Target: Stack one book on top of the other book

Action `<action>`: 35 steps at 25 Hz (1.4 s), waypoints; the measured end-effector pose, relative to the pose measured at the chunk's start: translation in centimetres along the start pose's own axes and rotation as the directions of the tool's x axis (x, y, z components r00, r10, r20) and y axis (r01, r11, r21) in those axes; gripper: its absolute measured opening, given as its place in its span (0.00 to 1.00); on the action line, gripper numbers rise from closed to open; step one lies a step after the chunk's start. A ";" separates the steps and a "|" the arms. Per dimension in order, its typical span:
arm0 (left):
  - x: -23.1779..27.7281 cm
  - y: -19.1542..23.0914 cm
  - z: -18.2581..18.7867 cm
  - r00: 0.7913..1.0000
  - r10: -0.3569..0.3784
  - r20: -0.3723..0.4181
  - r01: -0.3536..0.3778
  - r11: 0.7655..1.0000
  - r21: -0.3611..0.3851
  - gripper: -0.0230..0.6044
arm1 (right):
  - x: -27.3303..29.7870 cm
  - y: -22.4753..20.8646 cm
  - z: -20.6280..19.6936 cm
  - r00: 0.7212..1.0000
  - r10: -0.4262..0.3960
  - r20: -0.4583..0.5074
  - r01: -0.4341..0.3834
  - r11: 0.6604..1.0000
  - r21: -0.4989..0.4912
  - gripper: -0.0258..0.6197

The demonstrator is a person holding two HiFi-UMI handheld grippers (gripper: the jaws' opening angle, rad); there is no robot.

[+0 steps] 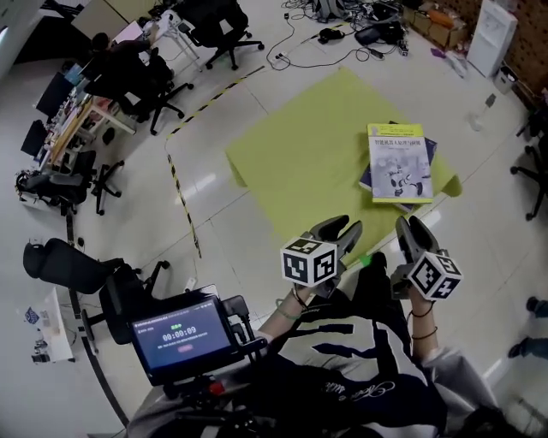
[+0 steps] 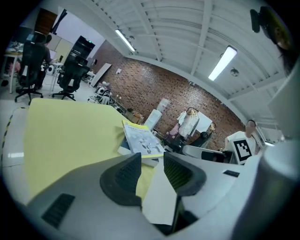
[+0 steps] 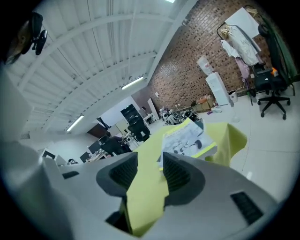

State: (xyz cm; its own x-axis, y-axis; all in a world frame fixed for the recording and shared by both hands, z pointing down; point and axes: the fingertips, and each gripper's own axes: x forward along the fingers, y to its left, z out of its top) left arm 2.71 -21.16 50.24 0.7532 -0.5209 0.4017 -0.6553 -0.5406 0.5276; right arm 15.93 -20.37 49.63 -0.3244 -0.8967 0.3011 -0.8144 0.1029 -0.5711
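A yellow-green book (image 1: pixel 398 162) lies on top of a dark blue book (image 1: pixel 368 178) near the right edge of a yellow-green mat (image 1: pixel 300 162) on the floor. Both grippers hang close to the person's body, well short of the books. The left gripper (image 1: pixel 344 227) is open with nothing between its fingers. The right gripper (image 1: pixel 411 224) is also open and empty. In the left gripper view the stacked books (image 2: pixel 143 139) lie beyond the open jaws of the left gripper (image 2: pixel 152 161). In the right gripper view the top book (image 3: pixel 187 138) shows past the right gripper (image 3: pixel 150 164), above the mat (image 3: pixel 145 192).
Office chairs (image 1: pixel 218 34) and desks stand at the far left. A black-and-yellow tape line (image 1: pixel 180 192) runs along the floor left of the mat. Cables (image 1: pixel 317 43) and boxes (image 1: pixel 441 26) lie beyond it. A screen device (image 1: pixel 181 334) sits at the lower left.
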 end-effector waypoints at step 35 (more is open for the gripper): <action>-11.7 -17.4 -13.5 0.979 0.081 0.187 -0.065 0.994 -0.090 0.04 | -23.6 7.8 -9.3 0.974 0.198 -0.113 -0.212 0.970 -0.122 0.02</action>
State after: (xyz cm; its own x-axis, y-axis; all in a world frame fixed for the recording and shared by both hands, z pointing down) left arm 6.10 3.29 46.44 0.6732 -0.6776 0.2961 -0.6952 -0.4436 0.5655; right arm 12.79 5.53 45.18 -0.5317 -0.8040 0.2662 -0.7798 0.3420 -0.5243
